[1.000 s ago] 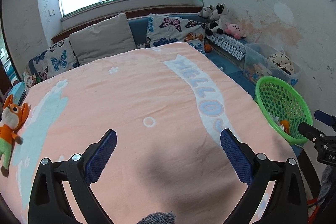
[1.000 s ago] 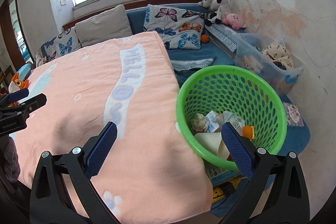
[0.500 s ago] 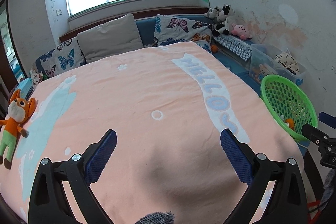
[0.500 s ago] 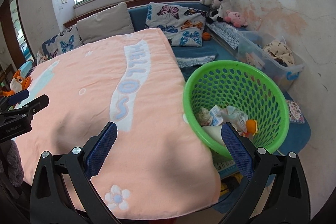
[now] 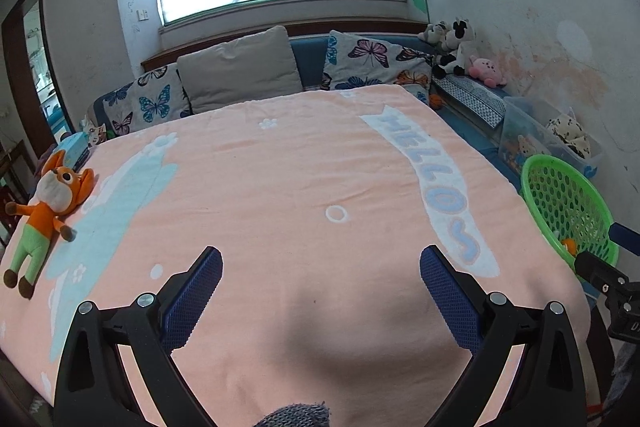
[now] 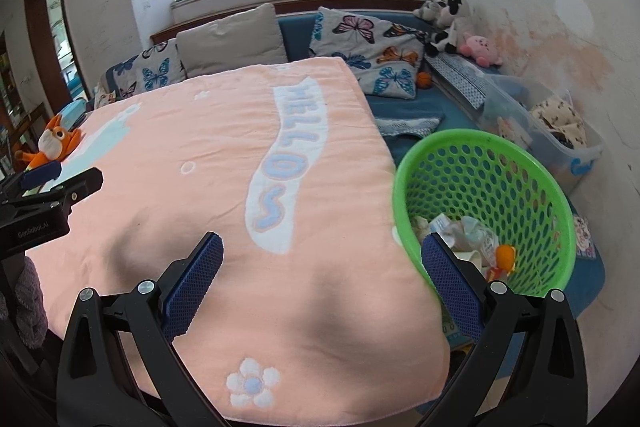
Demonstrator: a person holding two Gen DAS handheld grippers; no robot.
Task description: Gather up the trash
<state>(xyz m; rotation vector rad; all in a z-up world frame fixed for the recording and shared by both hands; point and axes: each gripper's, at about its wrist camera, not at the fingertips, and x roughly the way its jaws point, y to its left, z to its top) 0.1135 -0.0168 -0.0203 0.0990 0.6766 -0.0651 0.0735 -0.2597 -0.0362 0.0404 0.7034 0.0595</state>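
Left gripper [image 5: 320, 283] & right gripper [image 6: 322, 267] both hover over the peach "HELLO" blanket [image 5: 280, 187], jaws spread wide, nothing held. Trash [image 6: 464, 231] (crumpled wrappers, clear plastic) sits in the green perforated basket [image 6: 480, 143] just beside the blanket's right edge. Orange fox plush [image 5: 44, 207] lies near left edge.

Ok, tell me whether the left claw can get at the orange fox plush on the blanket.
Probably yes. The left claw is open and empty, and the fox plush lies uncovered near the pink blanket edge, off to its left, with only bare blanket between them.
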